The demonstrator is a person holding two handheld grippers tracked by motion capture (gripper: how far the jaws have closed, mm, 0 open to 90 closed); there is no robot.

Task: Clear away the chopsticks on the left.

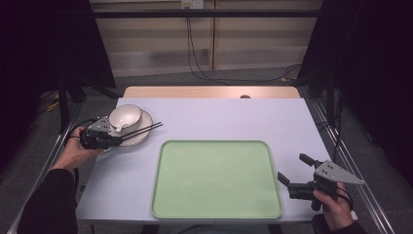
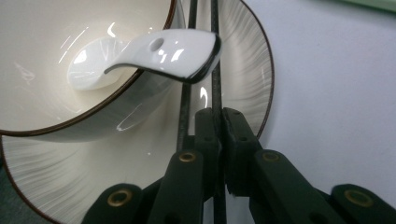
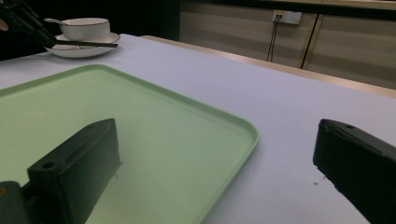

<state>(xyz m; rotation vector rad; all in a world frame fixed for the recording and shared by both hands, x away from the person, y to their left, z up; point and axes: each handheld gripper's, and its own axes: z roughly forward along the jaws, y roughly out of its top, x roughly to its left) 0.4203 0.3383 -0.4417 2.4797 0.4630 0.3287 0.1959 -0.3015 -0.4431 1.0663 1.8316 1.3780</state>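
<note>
A white bowl (image 1: 125,117) with a white spoon (image 2: 159,49) in it stands on a white plate (image 1: 141,132) at the table's left. Two black chopsticks (image 1: 143,129) lie across the plate's rim. My left gripper (image 1: 119,140) is shut at their near end. In the left gripper view one stick (image 2: 215,84) is pinched between the pads, while the other runs just left of it and passes behind the left jaw. My right gripper (image 1: 293,167) hangs open over the table by the right edge of the green tray (image 1: 216,178), nothing between its jaws.
The tray holds nothing and takes up the table's front middle. From the right gripper view the bowl (image 3: 84,27) and plate (image 3: 81,50) sit far off beyond the tray. A wooden strip edges the table's far side; cables hang behind it.
</note>
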